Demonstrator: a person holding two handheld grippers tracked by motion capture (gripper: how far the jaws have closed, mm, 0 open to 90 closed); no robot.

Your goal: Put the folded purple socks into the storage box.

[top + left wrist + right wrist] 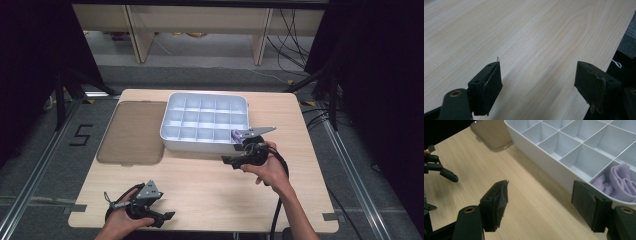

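So the soft lilac cloth bundle (621,181) sits in the near corner compartment of the white plastic divided organiser tray (200,142), at the right edge of the right gripper view and just right of centre in the high view. It looks bunched up and rides fairly high against the compartment wall.

The right gripper (546,206) is released: both black jaws stand wide with nothing but bare wood between them, just outside the tray's front wall. The left gripper (537,86) is the same, jaws spread over the pale wooden tabletop (524,32) in the lower left of the high view, well apart from everything.

What I'd worry about from here:

- The cloth is springy-looking, so a fold could creep up over the rim and flop out, or spill across the divider into the next cell.
- The right gripper's far jaw is close to the tray wall. A careless swing of that hand could clip the rim and shove the whole tray, since it's light plastic on smooth wood.
- The smoky translucent brown lid (131,131) lies flat beside the tray, middle left of the high view. If it goes on with cloth poking above the rim, it probably won't seat properly.
- The cable trailing off the right gripper could drag along the table edge and tug the hand off line.
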